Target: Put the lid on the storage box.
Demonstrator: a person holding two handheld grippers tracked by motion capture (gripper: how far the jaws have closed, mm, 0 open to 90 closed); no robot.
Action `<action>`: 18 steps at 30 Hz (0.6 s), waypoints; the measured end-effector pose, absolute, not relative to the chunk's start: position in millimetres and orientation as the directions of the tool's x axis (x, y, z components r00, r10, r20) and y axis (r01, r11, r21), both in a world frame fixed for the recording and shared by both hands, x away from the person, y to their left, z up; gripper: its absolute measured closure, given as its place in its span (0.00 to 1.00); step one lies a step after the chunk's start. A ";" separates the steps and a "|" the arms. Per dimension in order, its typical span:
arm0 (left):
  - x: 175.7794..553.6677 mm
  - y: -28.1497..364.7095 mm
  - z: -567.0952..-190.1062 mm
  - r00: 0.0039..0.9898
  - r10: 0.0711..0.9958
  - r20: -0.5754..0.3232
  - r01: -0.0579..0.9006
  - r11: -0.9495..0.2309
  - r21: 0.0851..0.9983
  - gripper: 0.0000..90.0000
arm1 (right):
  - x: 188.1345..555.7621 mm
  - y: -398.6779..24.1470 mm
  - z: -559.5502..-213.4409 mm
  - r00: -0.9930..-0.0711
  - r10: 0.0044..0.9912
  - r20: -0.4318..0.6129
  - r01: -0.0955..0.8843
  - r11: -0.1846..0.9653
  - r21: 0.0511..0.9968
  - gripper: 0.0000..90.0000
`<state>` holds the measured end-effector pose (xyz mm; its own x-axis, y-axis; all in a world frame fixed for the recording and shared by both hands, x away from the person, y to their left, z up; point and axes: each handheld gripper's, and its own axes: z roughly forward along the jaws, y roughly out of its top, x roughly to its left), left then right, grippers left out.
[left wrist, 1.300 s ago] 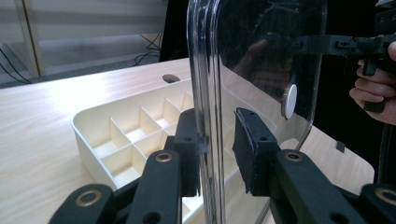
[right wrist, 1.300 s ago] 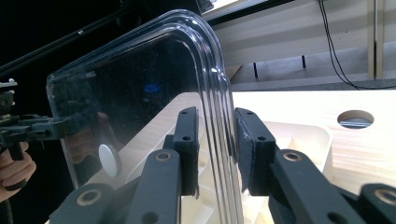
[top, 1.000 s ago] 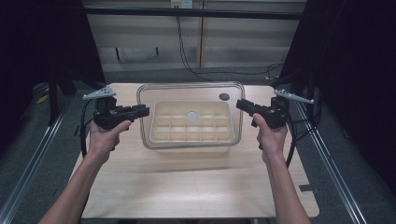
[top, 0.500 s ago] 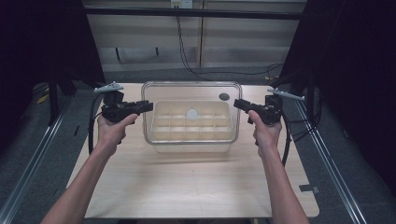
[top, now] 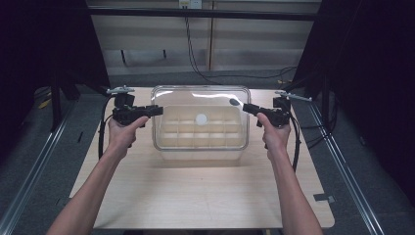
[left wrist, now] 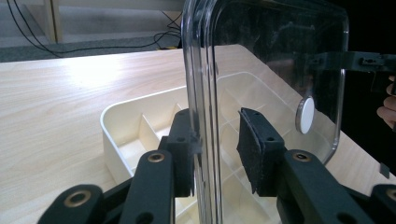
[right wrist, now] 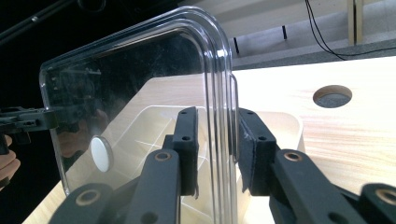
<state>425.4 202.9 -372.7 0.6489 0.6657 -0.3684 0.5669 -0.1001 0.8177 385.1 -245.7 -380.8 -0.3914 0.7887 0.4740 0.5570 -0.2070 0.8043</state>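
Note:
A clear plastic lid (top: 200, 100) with a white round spot (top: 201, 118) lies level over a cream compartment tray (top: 161, 133) on the table. My left gripper (top: 159, 110) is at the lid's left edge. In the left gripper view its jaws (left wrist: 217, 149) straddle the lid's rim (left wrist: 201, 70); they have just been opening, and the right pad (left wrist: 252, 149) stands off the plastic. My right gripper (top: 244, 107) is at the right edge. In the right gripper view (right wrist: 217, 149) both pads press the lid's rim (right wrist: 219, 70). The tray (left wrist: 112, 116) (right wrist: 289, 121) shows below the lid.
The light wooden table (top: 195, 196) has a round hole (top: 234, 102) (right wrist: 332, 96) behind the tray on the right. Metal rails run along both sides, with dark curtains beyond. Cables hang at the back wall.
Both hands have carried the lid a little farther from the person and lower, so it now sits closer over the tray.

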 end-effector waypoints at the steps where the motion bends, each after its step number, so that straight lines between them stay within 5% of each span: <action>1: 427.7 202.3 -374.2 0.645 0.667 -0.372 0.569 -0.095 0.817 0.73 | 386.3 -245.3 -381.3 -0.389 0.790 0.473 0.559 -0.205 0.803 0.79; 18: 460.1 198.8 -403.5 0.589 0.667 -0.456 0.655 -0.064 0.753 0.66 | 414.3 -243.4 -407.7 -0.329 0.788 0.520 0.603 -0.248 0.758 0.76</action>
<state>460.1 198.8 -403.5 0.5889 0.6674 -0.4559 0.6554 -0.0642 0.7526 414.3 -243.4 -407.7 -0.3292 0.7884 0.5196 0.6031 -0.2478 0.7582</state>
